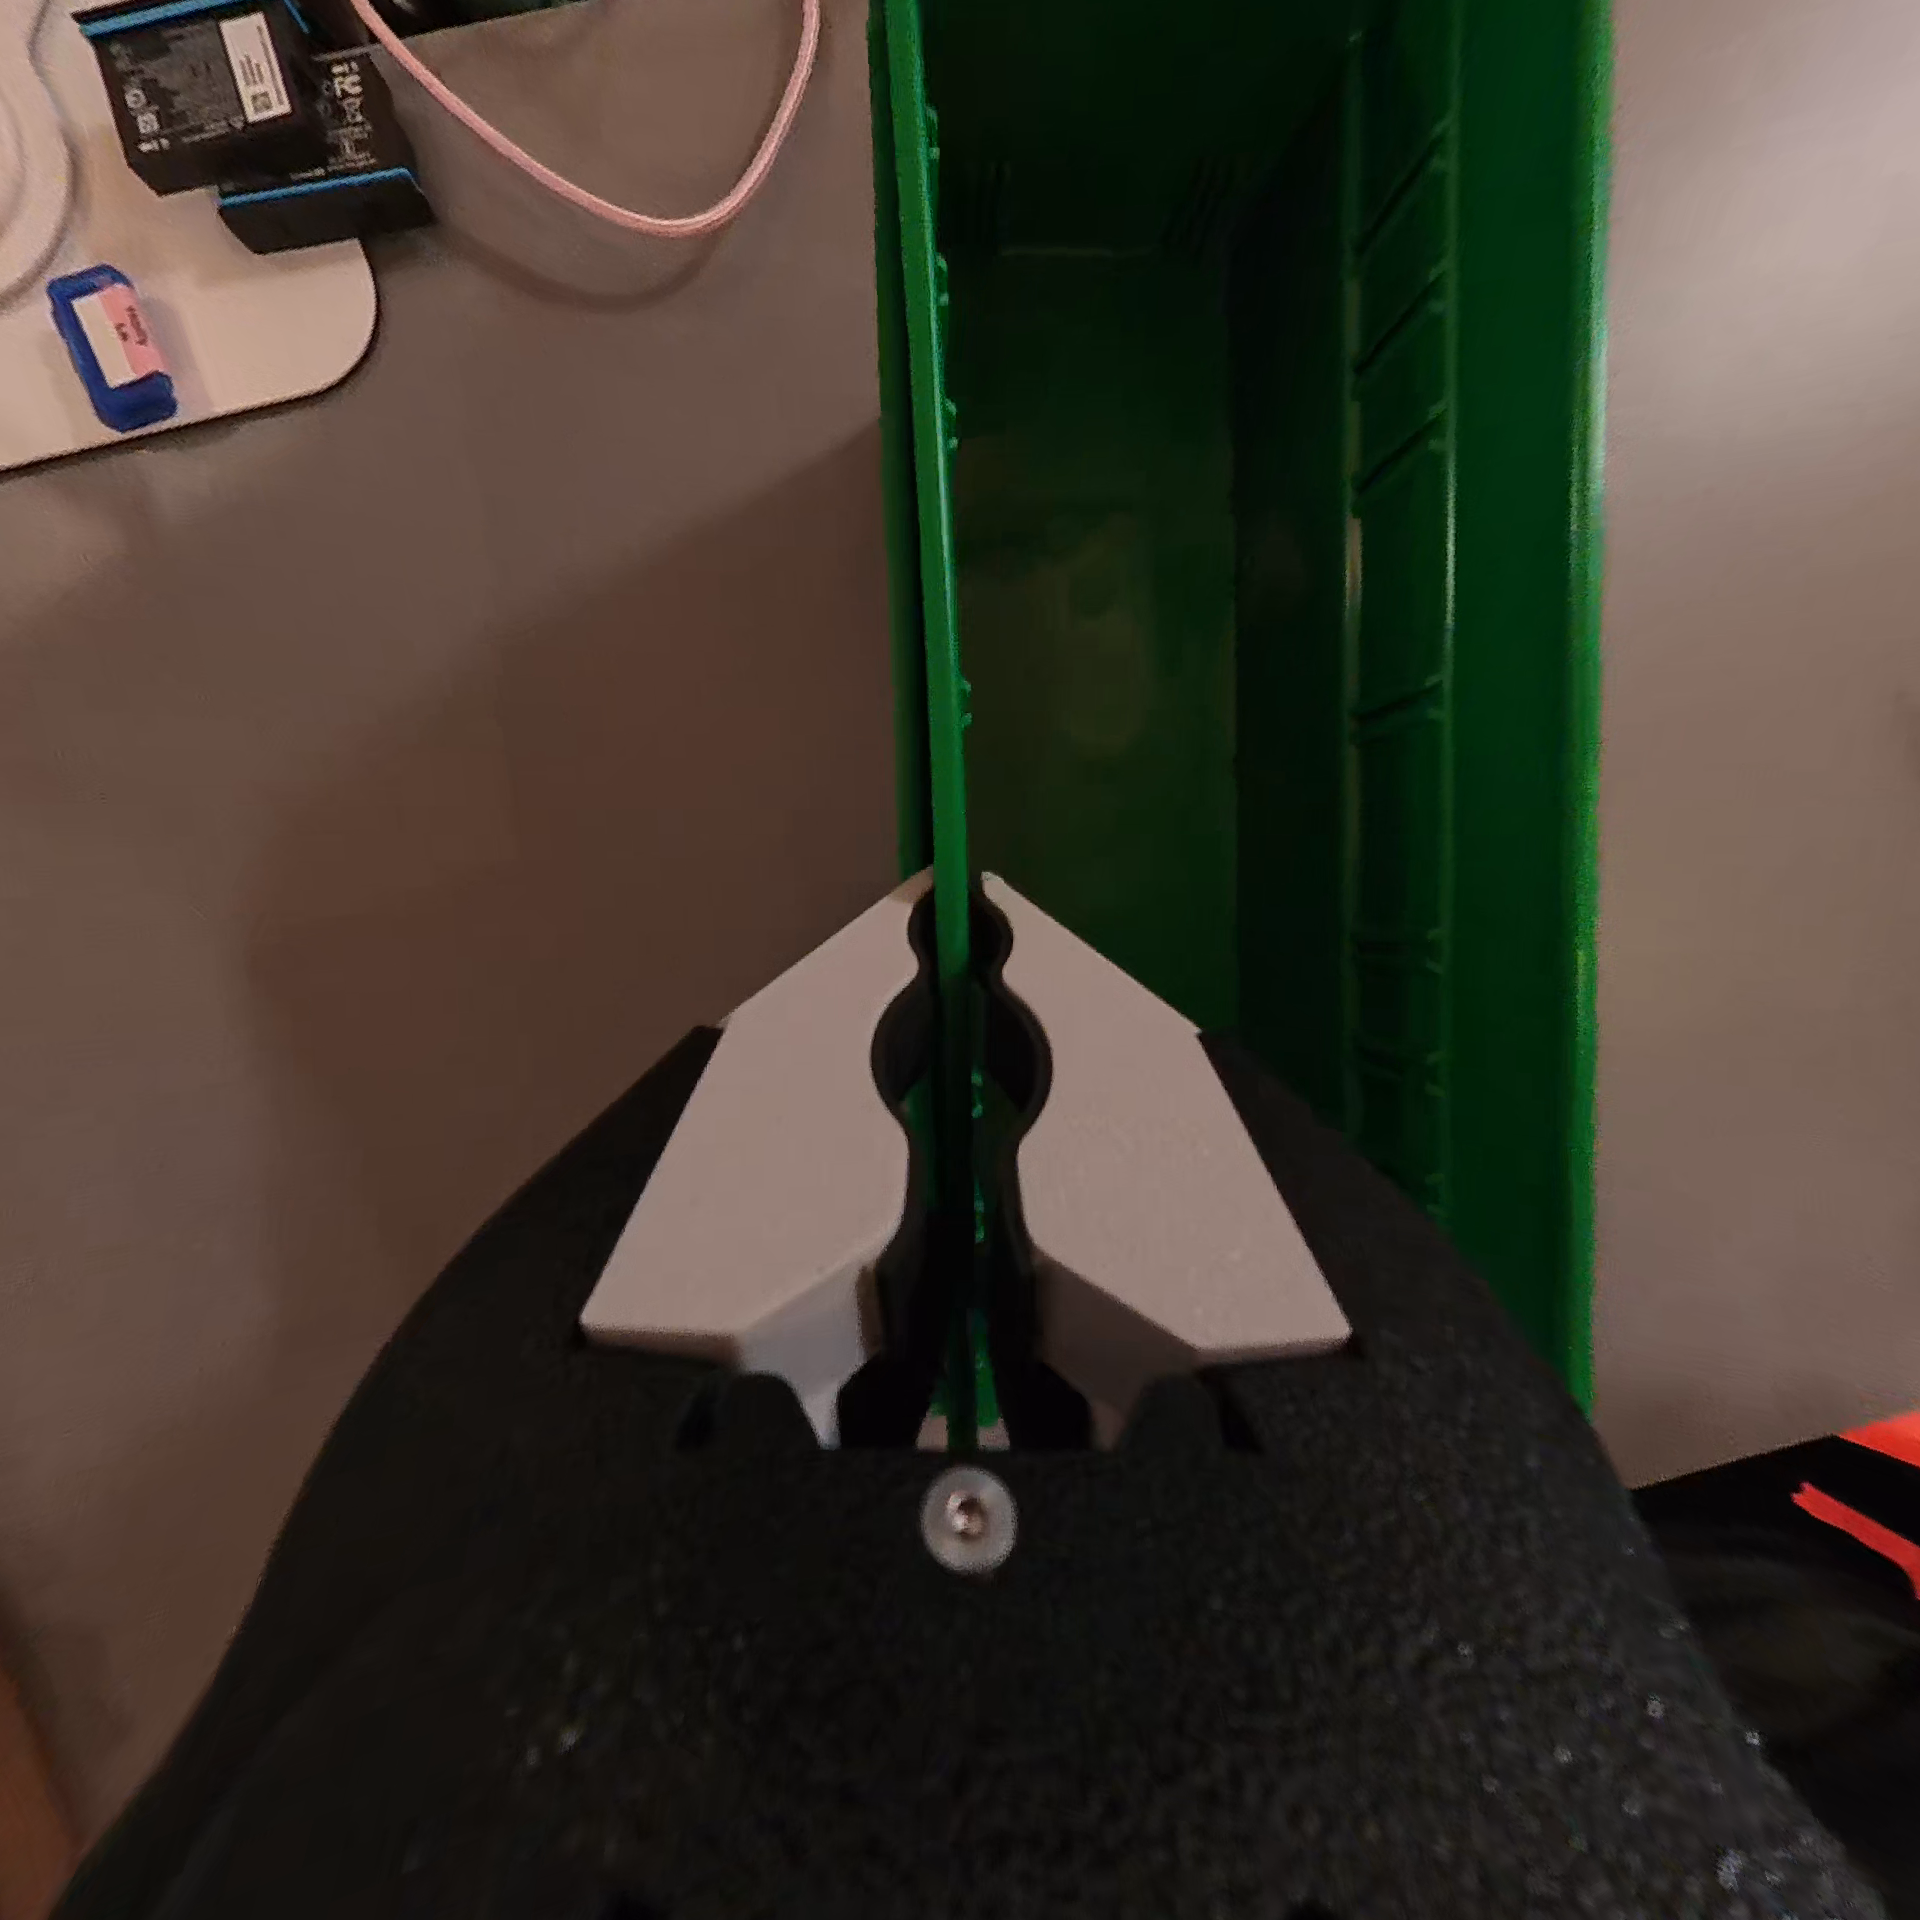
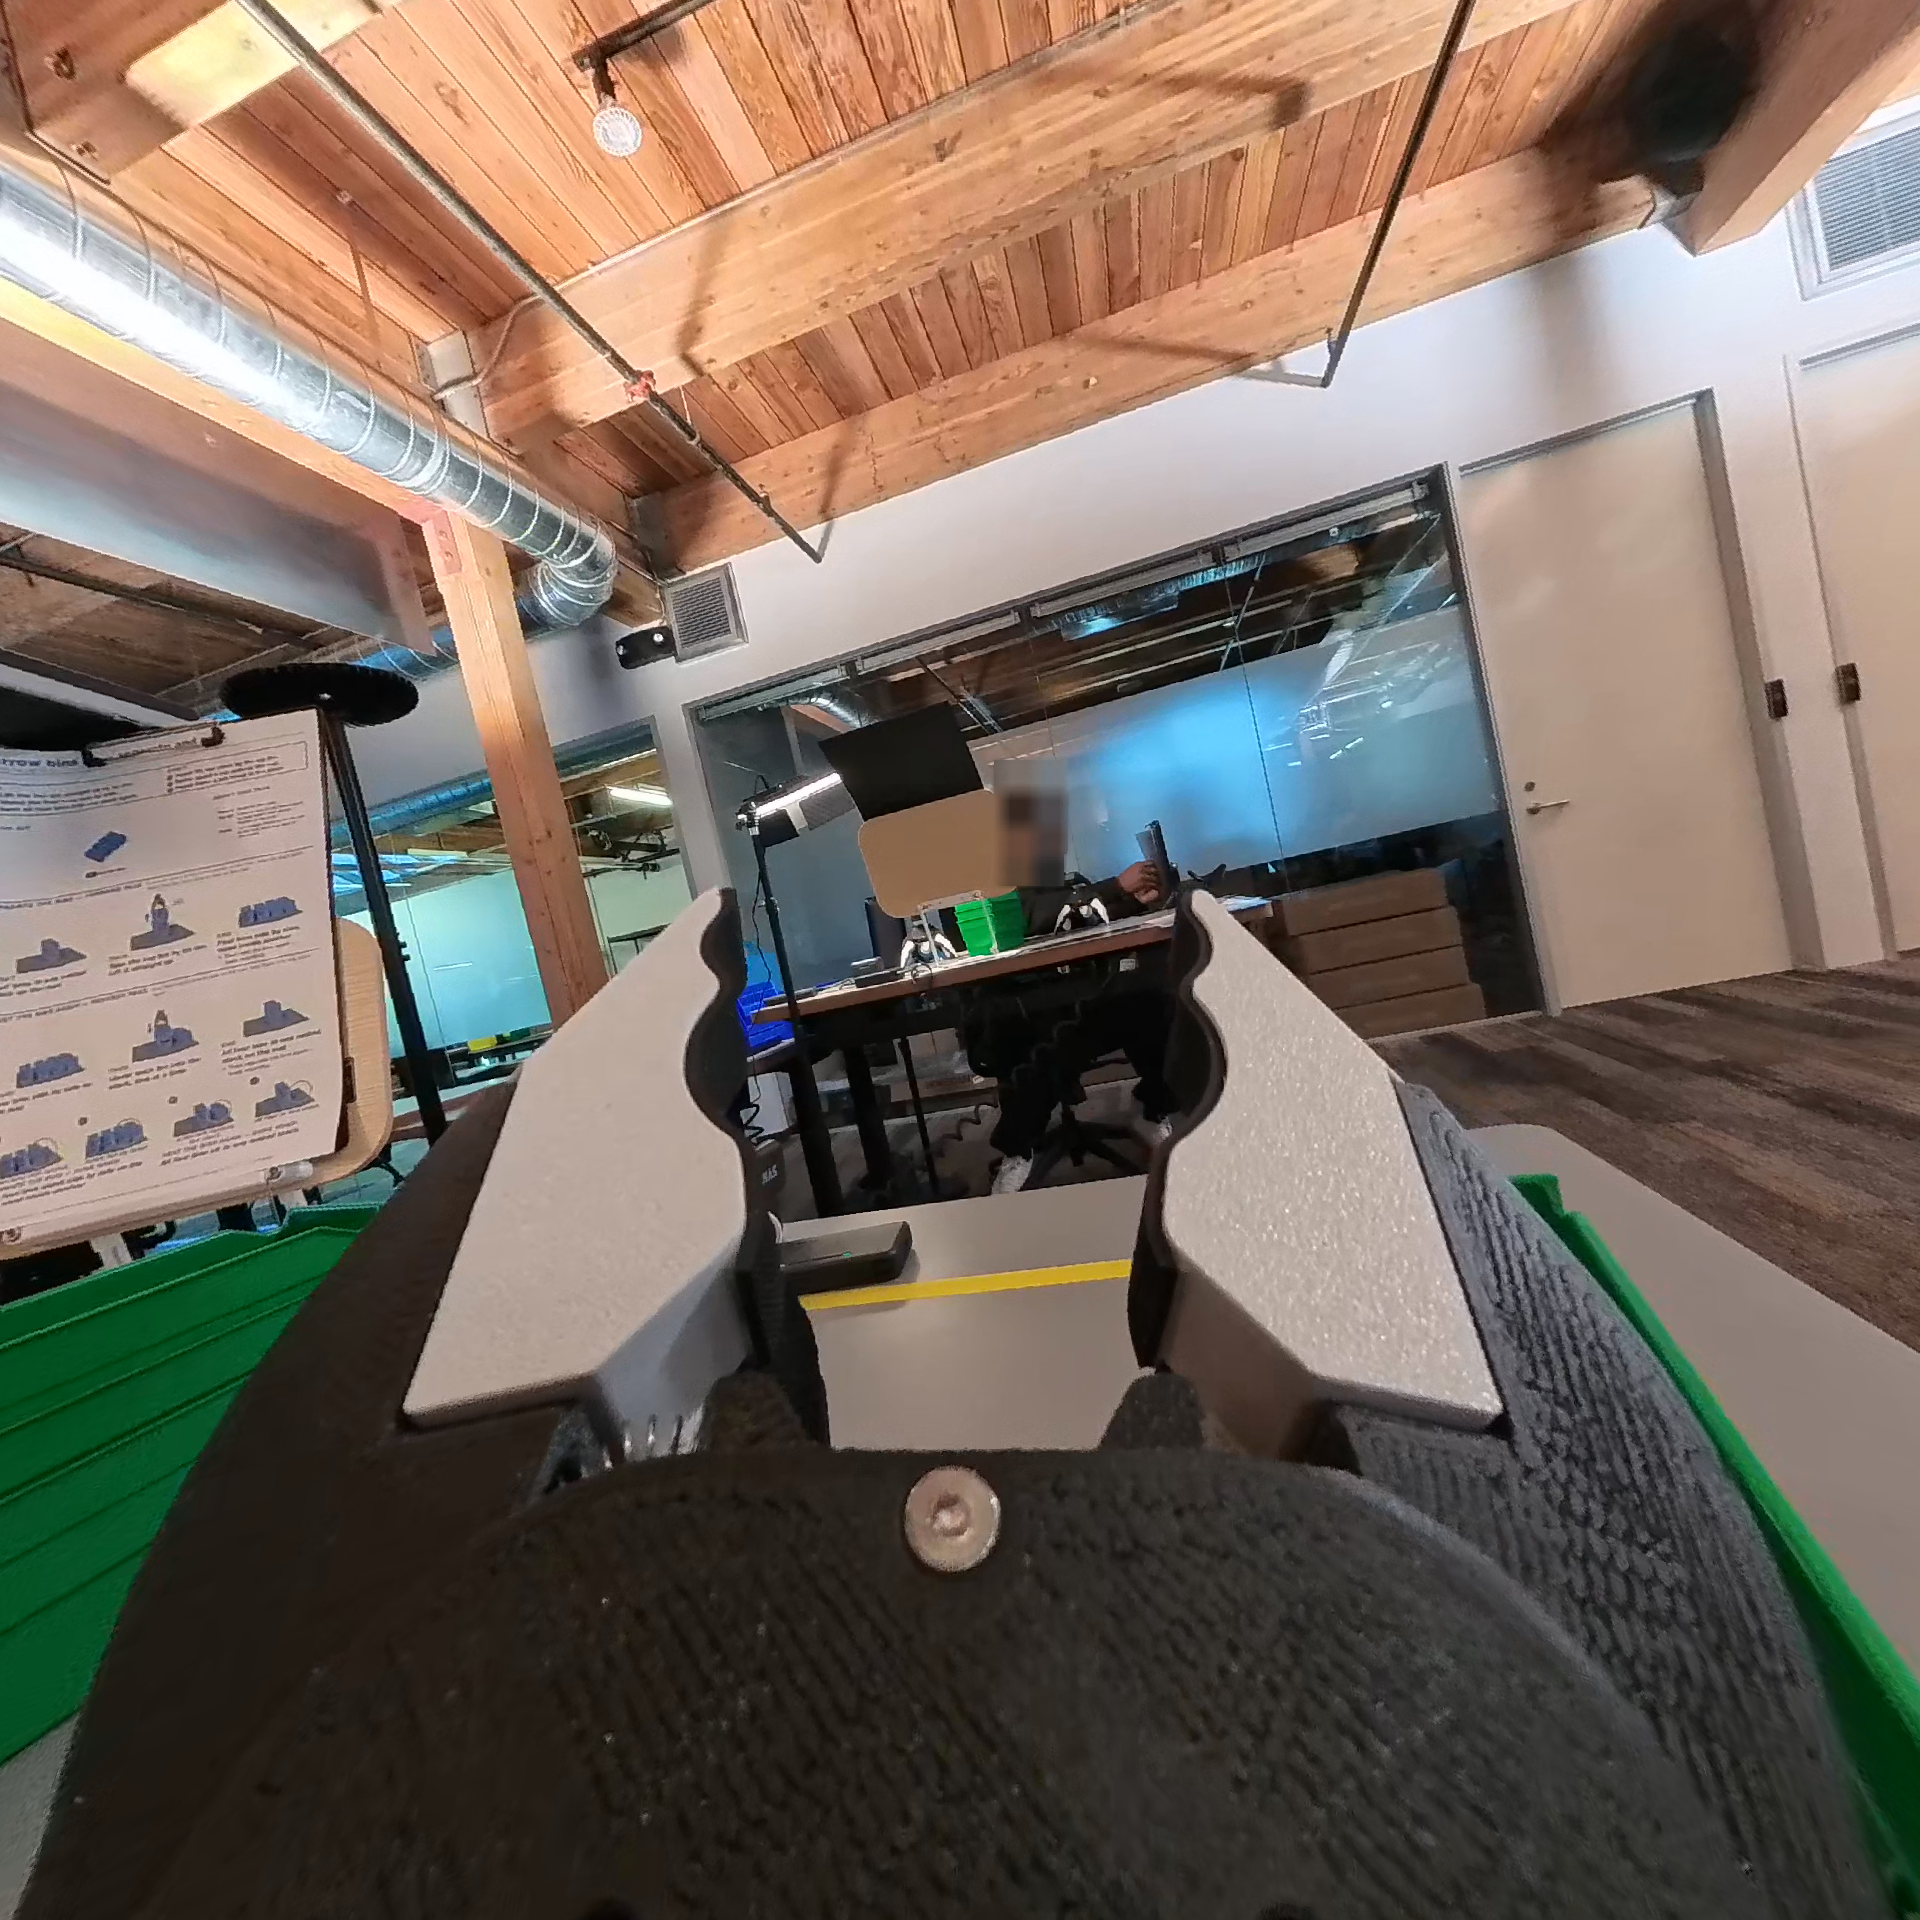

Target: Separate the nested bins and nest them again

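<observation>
In the left wrist view a long green bin (image 1: 1101, 582) runs away from me over the grey table, its inside dark. My left gripper (image 1: 954, 883) is shut on the bin's thin left wall (image 1: 925, 520), which runs between the two grey fingers. In the right wrist view my right gripper (image 2: 956, 914) is open and empty, tilted up toward the room. Green bin walls show low on both sides of it, at the left (image 2: 125, 1434) and at the right (image 2: 1662, 1382). I cannot tell whether these are one bin or two.
Black battery packs (image 1: 208, 94), a pink cable (image 1: 644, 197) and a small blue case (image 1: 109, 343) lie at the table's far left. A yellow tape line (image 2: 966, 1286) and a black device (image 2: 847, 1247) lie ahead. An instruction board (image 2: 156, 966) stands left; a person sits at a far desk (image 2: 1039, 945).
</observation>
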The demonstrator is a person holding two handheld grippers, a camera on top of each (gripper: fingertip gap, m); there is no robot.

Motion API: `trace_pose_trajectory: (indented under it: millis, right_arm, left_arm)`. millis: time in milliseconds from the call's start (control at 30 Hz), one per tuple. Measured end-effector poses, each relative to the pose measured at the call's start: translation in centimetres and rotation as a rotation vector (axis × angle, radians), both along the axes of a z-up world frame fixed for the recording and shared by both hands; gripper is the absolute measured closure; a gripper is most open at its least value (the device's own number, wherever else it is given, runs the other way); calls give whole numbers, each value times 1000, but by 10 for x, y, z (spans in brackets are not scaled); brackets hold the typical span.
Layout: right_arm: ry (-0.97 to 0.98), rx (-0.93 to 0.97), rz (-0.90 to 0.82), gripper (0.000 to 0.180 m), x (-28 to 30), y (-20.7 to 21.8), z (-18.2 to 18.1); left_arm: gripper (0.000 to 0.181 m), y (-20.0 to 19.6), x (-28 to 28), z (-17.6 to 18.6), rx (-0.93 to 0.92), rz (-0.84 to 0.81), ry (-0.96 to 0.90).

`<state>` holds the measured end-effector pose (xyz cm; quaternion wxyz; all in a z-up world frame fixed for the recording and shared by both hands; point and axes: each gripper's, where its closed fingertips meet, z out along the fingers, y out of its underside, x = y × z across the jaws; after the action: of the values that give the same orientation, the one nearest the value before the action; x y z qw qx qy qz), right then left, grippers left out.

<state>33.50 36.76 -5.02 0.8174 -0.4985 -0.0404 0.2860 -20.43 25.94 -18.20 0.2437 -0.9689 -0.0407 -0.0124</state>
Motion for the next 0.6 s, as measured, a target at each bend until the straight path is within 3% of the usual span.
trace_pose_trajectory:
  millis: [100, 233, 300, 467, 600]
  right_arm:
    - [0, 2, -3, 98, 1, 0, 0]
    - [19, 40, -3, 98, 6, -6, 6]
    - [35, 92, -8, 98, 10, -15, 14]
    - [50, 225, -137, 99, 38, -43, 31]
    - [95, 264, -211, 99, 78, -75, 50]
  left_arm:
    - [179, 0, -1, 2, -12, 20, 25]
    - [135, 17, -5, 41, 197, 55, 157]
    - [130, 29, 13, 67, 317, -8, 195]
    - [121, 62, 129, 101, 446, -287, 123]
    - [87, 89, 268, 106, 425, -562, -116]
